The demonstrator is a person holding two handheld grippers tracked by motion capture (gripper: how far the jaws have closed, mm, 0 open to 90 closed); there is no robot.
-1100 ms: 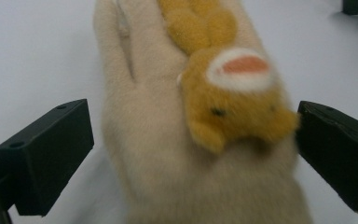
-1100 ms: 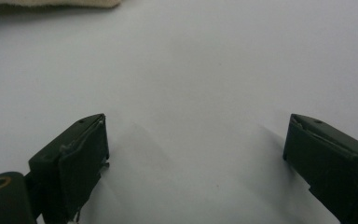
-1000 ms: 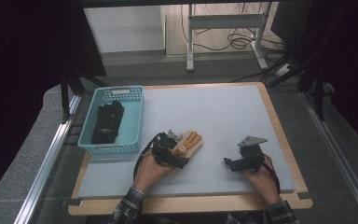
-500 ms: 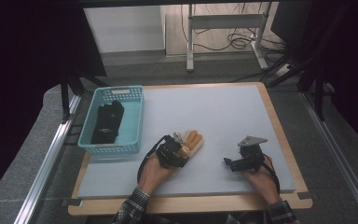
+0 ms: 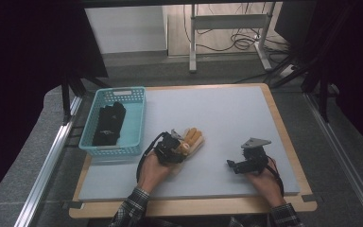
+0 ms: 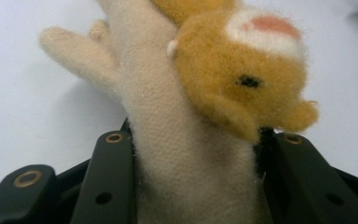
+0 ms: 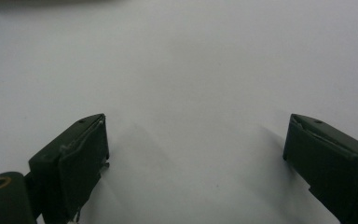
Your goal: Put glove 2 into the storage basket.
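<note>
Left gripper jaws just closed, now clamped on cuff end of plush glove. Glove lies on worktop, long axis pointing away from gripper, up-right. Basket just left, nearest left hand. Right gripper wide, holding nothing, well apart.

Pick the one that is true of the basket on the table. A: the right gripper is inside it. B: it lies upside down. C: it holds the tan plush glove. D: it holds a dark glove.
D: in the high view a dark glove lies inside the teal basket, which stands upright at the table's left.
</note>
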